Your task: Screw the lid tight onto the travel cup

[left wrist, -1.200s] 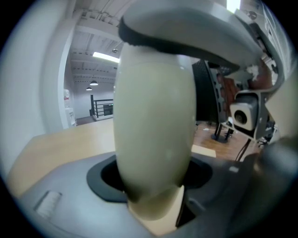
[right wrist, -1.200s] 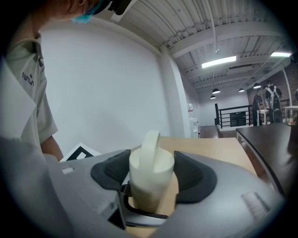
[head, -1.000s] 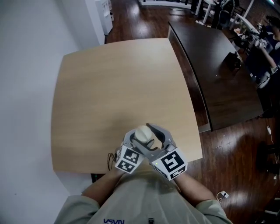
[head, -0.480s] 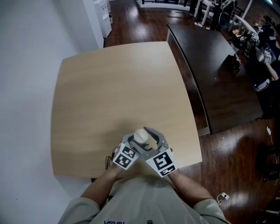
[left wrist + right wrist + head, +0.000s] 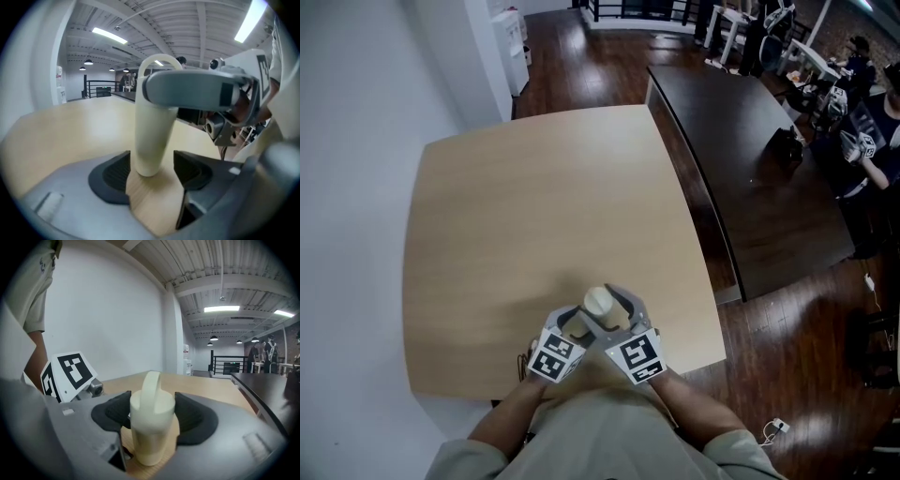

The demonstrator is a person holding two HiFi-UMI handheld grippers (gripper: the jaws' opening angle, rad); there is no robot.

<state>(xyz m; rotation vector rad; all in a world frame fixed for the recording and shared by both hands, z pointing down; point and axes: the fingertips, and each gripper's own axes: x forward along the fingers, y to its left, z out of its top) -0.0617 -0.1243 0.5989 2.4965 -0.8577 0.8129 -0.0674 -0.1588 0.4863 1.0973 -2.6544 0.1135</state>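
A cream travel cup [image 5: 598,302] with a looped lid handle is upright near the front edge of the light wooden table [image 5: 525,206]. My right gripper [image 5: 152,414] is shut on the lid [image 5: 152,405], a pad against each side. Its finger [image 5: 187,91] crosses the cup's top in the left gripper view. My left gripper [image 5: 152,171] straddles the cup's base [image 5: 149,164]. Its jaws have just been closing with the cup between them; one pad [image 5: 117,174] touches it and a gap shows at the other. Whether the base rests on the wood I cannot tell.
A long dark table [image 5: 750,159] stands to the right across a narrow gap. The white wall [image 5: 356,141] is at the left, dark wood floor [image 5: 787,356] at the right. People [image 5: 872,131] are at the far right. The person's body is close behind the front edge.
Both grippers have sunk toward the tabletop with the cup between them. They look smaller and lower in the head view.
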